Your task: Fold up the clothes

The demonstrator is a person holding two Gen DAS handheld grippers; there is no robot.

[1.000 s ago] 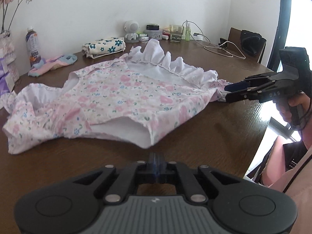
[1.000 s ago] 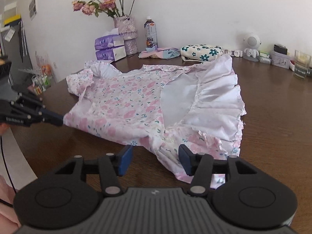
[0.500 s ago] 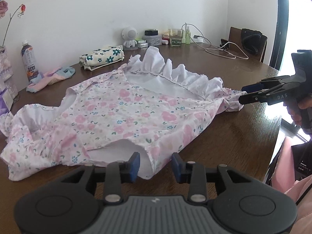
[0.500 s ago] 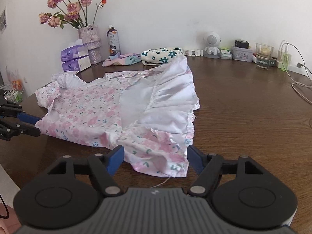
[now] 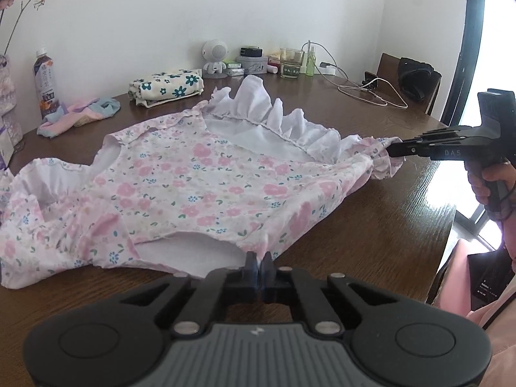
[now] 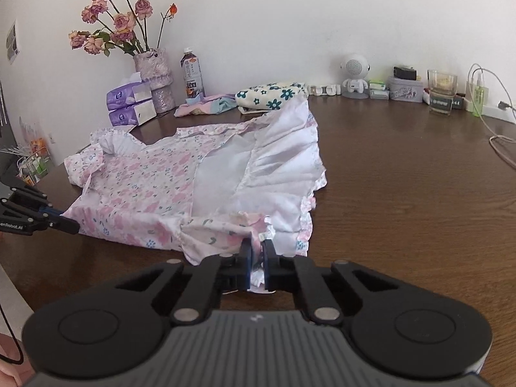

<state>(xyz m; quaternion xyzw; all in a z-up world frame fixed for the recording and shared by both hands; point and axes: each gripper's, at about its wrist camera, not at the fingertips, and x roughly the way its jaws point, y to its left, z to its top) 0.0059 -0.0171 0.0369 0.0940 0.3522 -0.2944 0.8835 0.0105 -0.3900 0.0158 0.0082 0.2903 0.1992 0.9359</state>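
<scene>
A pink floral dress [image 5: 200, 177] with a white lining and a ruffled hem lies spread on the dark wooden table [image 5: 387, 225]. My left gripper [image 5: 259, 262] is shut on the dress's near side edge, low over the table. It also shows at the left of the right wrist view, where the left gripper [image 6: 72, 225] pinches that edge. My right gripper [image 6: 256, 251] is shut on the floral ruffle of the dress [image 6: 154, 180] at the hem corner. In the left wrist view the right gripper [image 5: 391, 149] holds the ruffle at the far right, in a person's hand.
A folded flowered cloth [image 5: 166, 85] and a pastel cloth [image 5: 77, 114] lie behind the dress. A bottle [image 6: 192, 74], a vase of roses [image 6: 154, 77] and tissue packs [image 6: 130, 103] line the wall. A glass [image 6: 441, 95] and cables [image 5: 361, 88] sit at the back right.
Half a second ago both grippers stood open beside the dress. Both have since moved in and shut on its edge, the right on the hem ruffle, the left on the side.
</scene>
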